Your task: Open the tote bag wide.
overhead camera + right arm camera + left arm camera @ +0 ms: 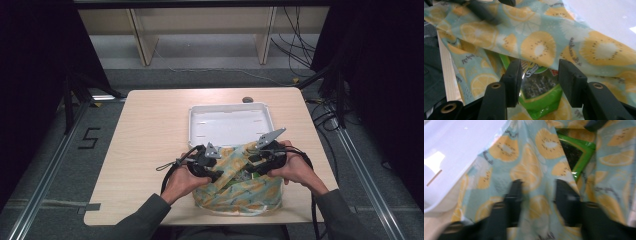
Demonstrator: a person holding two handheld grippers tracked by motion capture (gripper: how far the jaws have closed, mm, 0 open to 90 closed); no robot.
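High view, my forearms: they come in over the desk's near edge, one on each side of the fruit-print cloth [240, 187].
High view, cloth: a bundle at the near edge of the desk [150, 125], right of the middle, its far side touching the white tray [230, 122], which lies beyond it toward the middle.
High view, tongs: my left gripper [214, 172] and right gripper [252, 167] both sit on top of the bundle, near each other.
Left gripper view, my left gripper [537, 191]: blurred; jaws partly apart with a fold of cloth [534, 170] between them, and I cannot tell whether the pads press on it.
Left gripper view, beyond: a green packet [580, 157] shows in a gap in the cloth; the tray [461, 150] is at the upper left.
Right gripper view, my right gripper [539, 75]: jaws about half open, holding nothing; the green packet [541, 100] lies just behind them, under the cloth [536, 45].
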